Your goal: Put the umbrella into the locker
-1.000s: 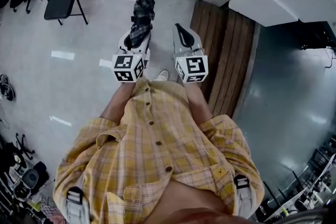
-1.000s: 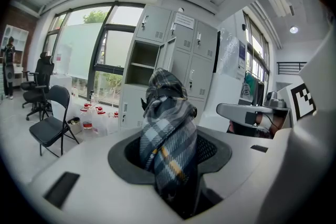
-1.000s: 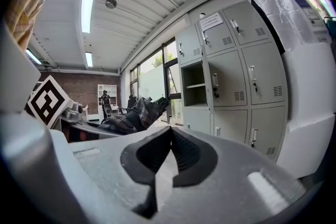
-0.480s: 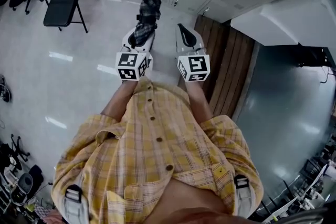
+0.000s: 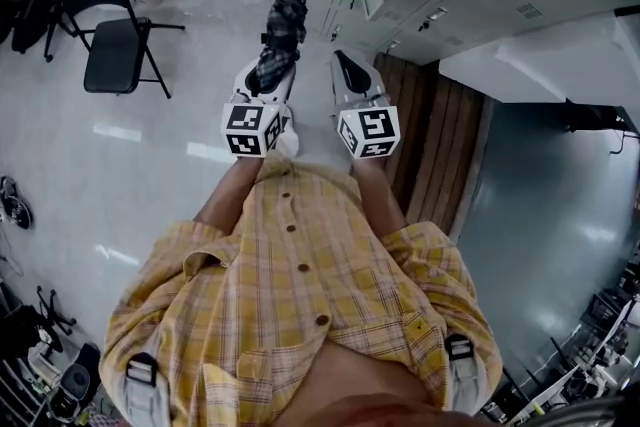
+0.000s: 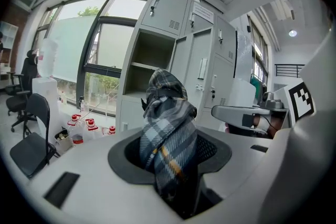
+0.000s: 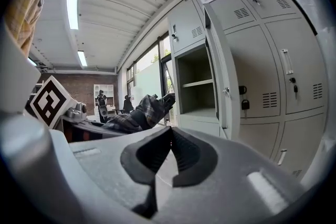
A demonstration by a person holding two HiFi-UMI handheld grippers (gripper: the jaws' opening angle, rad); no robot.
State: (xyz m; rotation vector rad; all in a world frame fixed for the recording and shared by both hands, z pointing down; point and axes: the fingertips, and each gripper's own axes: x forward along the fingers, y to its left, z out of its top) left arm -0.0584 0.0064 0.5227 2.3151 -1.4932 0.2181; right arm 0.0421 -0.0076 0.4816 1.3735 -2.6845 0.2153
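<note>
Left gripper view: left gripper is clamping the folded plaid umbrella between its fingers, with most of it sticking out past the tips. Right gripper is sitting pinched closed, empty. Open locker is standing ahead of the tips. Likely risks: soft fabric slipping in the grip, or the umbrella's far end snagging shelf or door.

Umbrella carried closer to open locker.
</note>
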